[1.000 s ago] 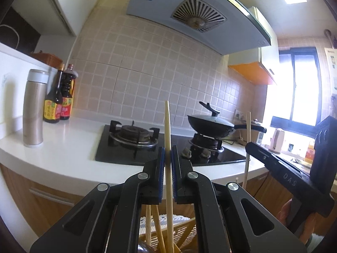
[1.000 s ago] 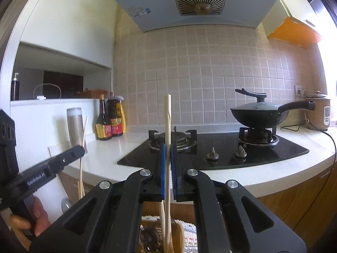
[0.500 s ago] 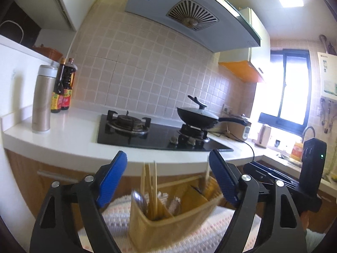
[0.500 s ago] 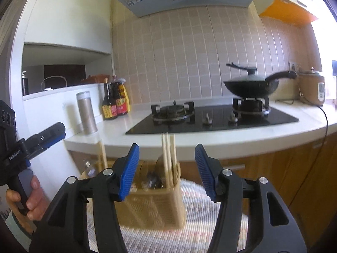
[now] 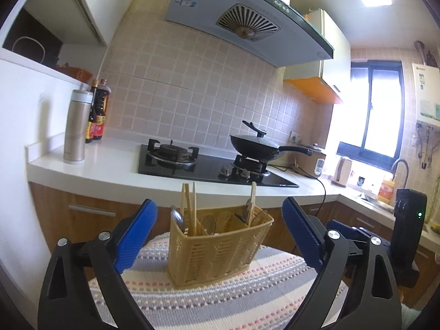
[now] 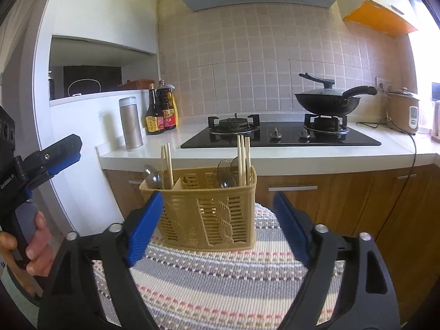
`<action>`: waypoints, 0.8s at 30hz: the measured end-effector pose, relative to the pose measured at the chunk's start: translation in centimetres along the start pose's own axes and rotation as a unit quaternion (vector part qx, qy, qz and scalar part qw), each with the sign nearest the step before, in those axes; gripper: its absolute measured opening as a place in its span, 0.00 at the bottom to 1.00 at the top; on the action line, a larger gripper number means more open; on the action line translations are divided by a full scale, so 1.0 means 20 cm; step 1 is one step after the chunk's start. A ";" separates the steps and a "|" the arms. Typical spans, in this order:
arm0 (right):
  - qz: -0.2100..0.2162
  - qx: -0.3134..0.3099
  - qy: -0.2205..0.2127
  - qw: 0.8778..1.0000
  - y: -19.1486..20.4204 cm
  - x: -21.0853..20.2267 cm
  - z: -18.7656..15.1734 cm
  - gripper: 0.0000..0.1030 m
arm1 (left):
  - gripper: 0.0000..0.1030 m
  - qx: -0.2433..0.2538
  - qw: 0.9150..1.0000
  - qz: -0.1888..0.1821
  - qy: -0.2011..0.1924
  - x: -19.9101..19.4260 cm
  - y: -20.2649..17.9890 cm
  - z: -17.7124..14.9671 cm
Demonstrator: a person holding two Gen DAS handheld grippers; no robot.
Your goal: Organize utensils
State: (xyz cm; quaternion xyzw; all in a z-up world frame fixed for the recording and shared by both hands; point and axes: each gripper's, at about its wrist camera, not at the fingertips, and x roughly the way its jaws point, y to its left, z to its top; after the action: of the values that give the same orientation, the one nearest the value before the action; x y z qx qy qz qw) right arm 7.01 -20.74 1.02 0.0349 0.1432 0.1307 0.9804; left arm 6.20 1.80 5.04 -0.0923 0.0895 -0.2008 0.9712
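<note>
The left gripper [image 5: 220,236] has its blue-padded fingers [image 5: 134,233] spread wide and released, level, framing the tan utensil basket [image 5: 217,250] just ahead. The right gripper [image 6: 217,225] is likewise released, its fingers [image 6: 144,227] splayed either side of the basket, grasping nothing. The basket stands upright on a striped woven mat [image 6: 220,280], with chopsticks [image 6: 243,159] and spoons [image 6: 152,177] upright in its end compartments. The person's left hand [image 6: 33,244] grips its handle at the edge of the right view

Spoon handles [image 6: 152,178] and chopstick [image 6: 242,162] lower ends hidden inside basket [image 6: 209,220]
</note>
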 end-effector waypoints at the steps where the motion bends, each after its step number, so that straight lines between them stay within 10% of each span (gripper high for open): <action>1: -0.004 -0.001 -0.001 1.000 0.01 -0.01 -0.01 0.85 | 0.90 0.004 1.000 0.008 0.000 -0.02 -0.01 -0.01; 15: -0.108 -0.003 -0.070 0.992 -0.01 -0.02 -0.27 0.92 | 0.93 0.063 0.977 0.200 -0.022 0.02 -0.08 -0.39; 24: -0.087 0.011 -0.028 0.996 -0.04 0.07 -0.31 0.92 | 0.93 0.033 0.971 0.235 0.000 0.08 0.03 -0.47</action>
State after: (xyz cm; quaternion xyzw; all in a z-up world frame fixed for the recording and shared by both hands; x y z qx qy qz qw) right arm 6.74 -20.95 -5.49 0.0373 0.1199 0.0424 0.9912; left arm 5.81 0.38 -4.43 -0.0363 0.1020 0.0305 0.9937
